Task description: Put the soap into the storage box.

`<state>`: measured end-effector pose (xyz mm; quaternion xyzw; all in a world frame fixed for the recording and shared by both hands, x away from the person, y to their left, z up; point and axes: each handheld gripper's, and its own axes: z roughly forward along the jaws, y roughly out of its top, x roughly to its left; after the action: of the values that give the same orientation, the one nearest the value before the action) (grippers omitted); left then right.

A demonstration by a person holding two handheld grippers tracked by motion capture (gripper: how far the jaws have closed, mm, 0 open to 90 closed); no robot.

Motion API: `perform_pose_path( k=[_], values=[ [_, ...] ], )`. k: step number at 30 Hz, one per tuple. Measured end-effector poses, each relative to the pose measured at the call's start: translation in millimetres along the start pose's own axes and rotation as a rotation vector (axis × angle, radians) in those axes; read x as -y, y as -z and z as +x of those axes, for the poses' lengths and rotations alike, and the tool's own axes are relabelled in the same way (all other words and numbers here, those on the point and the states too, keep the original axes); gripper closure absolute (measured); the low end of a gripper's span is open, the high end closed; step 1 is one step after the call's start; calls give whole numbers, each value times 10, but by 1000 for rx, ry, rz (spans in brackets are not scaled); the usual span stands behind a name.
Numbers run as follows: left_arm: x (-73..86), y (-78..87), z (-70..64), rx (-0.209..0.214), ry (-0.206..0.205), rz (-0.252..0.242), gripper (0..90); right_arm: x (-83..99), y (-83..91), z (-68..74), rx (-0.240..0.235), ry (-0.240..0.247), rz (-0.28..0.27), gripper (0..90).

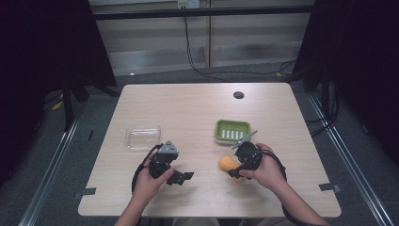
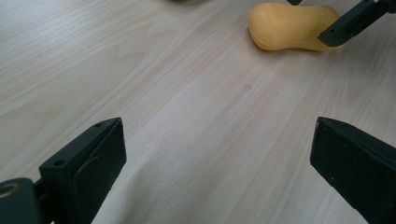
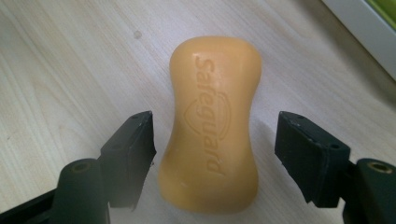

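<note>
An orange bar of soap (image 1: 226, 163) stamped "Safeguard" (image 3: 212, 93) lies flat on the wooden table, just in front of a green soap dish (image 1: 232, 130). My right gripper (image 1: 235, 169) is lowered over the near end of the bar. Its jaws stand open on either side of the soap (image 3: 215, 122), with a small gap on each side. My left gripper (image 1: 182, 177) rests low at the front left, open wide (image 2: 219, 128) over bare wood. It points toward the soap (image 2: 292, 26), where one jaw of the right gripper (image 2: 355, 21) shows.
A clear plastic container (image 1: 142, 136) sits left of centre, behind the left hand. A black round grommet (image 1: 238, 95) is near the table's far edge. The soap dish's pale rim (image 3: 369, 23) is close beyond the bar.
</note>
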<state>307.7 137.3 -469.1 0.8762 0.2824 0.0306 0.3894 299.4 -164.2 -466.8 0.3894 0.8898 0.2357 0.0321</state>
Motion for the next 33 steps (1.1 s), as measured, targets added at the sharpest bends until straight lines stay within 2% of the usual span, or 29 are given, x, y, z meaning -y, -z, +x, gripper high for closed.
perform_pose_path(
  k=[17, 21, 26, 30, 33],
  values=[
    [-13, 13, -7, -4, -6, 10, 37, -53, -120, 27, 6, -12, 79, 352],
    [-10, 5, -11, -2, -4, 1, 36, -70, -129, 35, 11, -2, 94, 380],
    [-16, 9, -14, -2, -9, 15, 36, -98, -138, 55, 24, 11, 115, 411],
    [-13, 6, -16, -4, -9, 7, 36, -135, -150, 91, 48, 41, 149, 436],
    [-15, 5, -20, -1, -10, 4, 36, -149, -148, 99, 50, 25, 163, 439]
  ],
)
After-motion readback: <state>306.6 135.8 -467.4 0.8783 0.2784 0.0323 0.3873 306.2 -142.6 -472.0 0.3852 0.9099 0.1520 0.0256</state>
